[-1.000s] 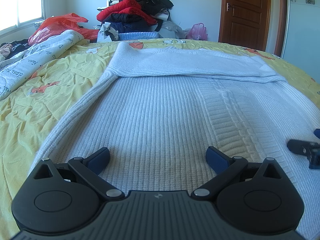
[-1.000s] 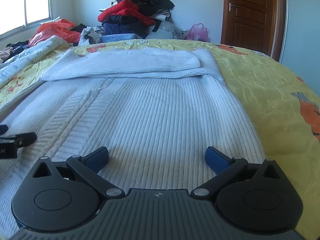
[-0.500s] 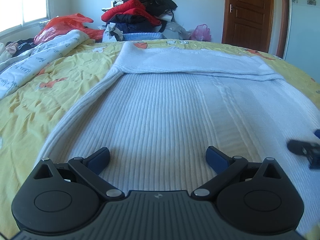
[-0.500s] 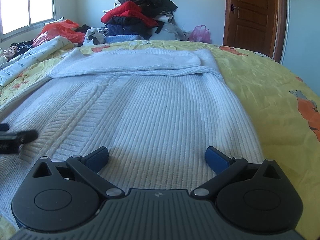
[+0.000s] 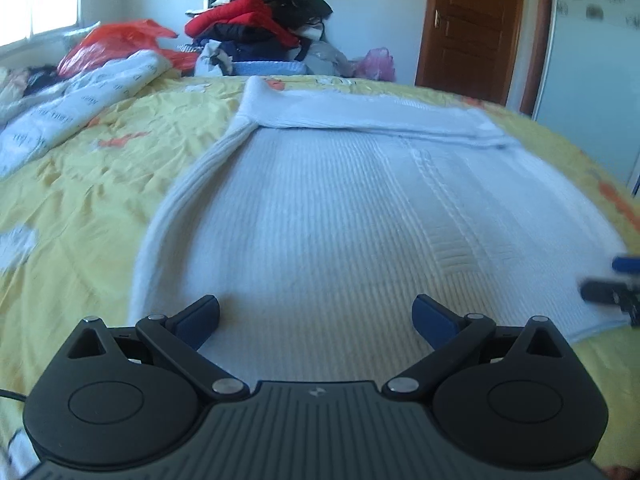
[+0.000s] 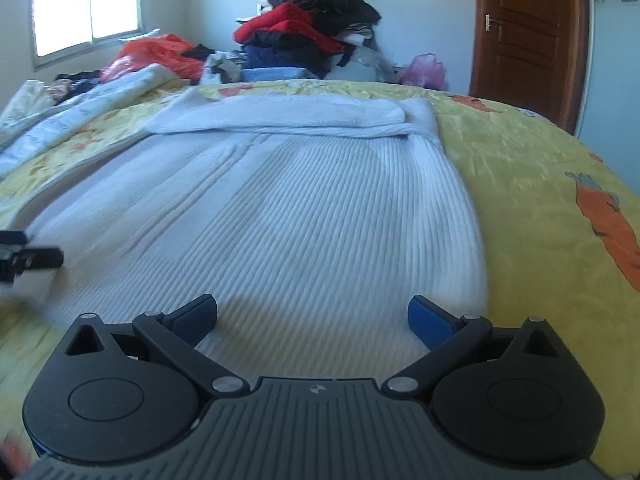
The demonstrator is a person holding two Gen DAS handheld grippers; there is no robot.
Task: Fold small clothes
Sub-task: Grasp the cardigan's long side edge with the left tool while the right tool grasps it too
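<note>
Sweater (image 5: 340, 216): pale blue knit, lay flat on yellow bed (image 5: 80, 200), far end folded over.
Left tongs (image 5: 316, 316): spread wide, empty, above near hem.
Right tongs (image 6: 312, 316): likewise spread, empty.

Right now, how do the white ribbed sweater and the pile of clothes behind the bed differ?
The white ribbed sweater lies spread flat on the yellow bedsheet, its far end folded over; the pile of clothes is heaped high behind the bed. The sweater is one pale colour; the pile mixes red, black and navy. Both lie ungripped: the left gripper and right gripper are open.
</note>
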